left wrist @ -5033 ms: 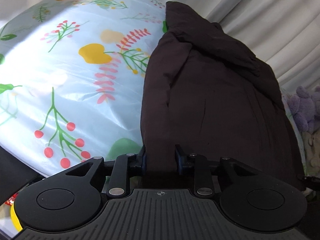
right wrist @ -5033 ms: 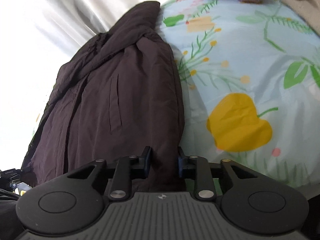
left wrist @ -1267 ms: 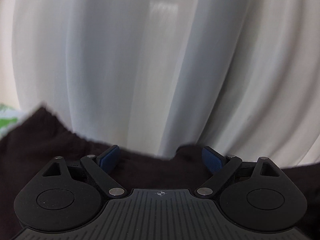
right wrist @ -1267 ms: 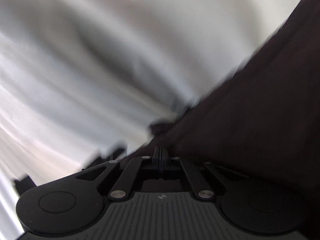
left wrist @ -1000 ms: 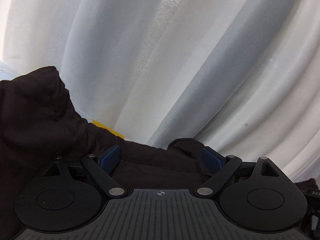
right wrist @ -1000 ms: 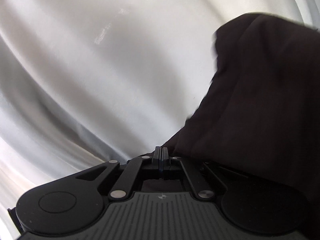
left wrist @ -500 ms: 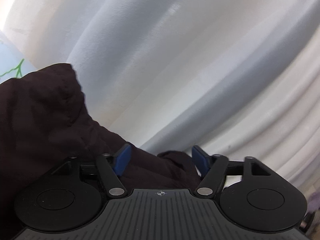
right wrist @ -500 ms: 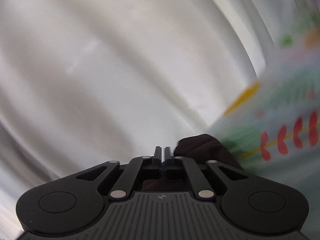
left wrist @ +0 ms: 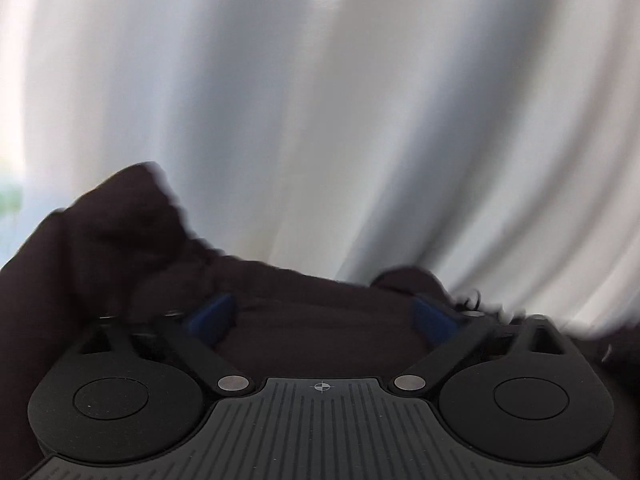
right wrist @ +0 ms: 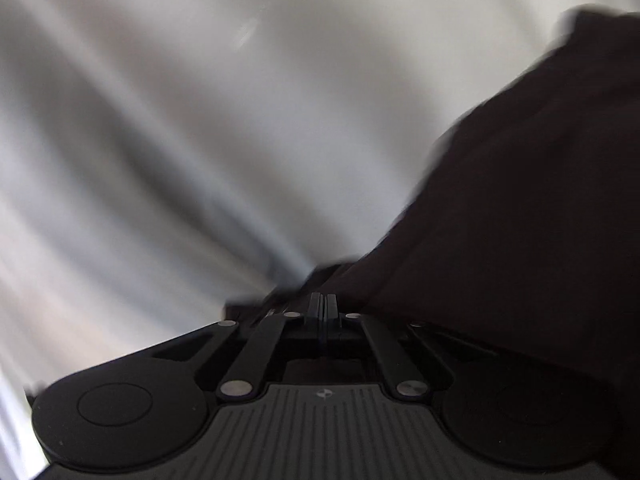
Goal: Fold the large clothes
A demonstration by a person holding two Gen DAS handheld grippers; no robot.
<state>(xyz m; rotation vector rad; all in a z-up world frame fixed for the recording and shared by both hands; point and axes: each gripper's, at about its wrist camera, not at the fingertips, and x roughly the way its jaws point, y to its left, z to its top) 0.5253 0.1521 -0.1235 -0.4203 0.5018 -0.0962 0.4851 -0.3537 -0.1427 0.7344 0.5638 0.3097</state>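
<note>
**Two claws at a dark coat, white curtain behind**

Both views are blurred. The left claw (left wrist: 324,316) is spread wide, its blue pads (left wrist: 212,314) over the dark coat (left wrist: 120,240) (bunched up at left). The right claw (right wrist: 323,312) is pressed together; the coat (right wrist: 520,220) drapes over its right side, and whether fabric is pinched cannot be told. A white curtain (left wrist: 320,120) fills the background.

No text, label, brand or number can be read in either view. The only sign is a small crosshair mark printed on the ribbed housing of each tool: one on the left gripper (left wrist: 321,316) and one on the right gripper (right wrist: 323,312).
</note>
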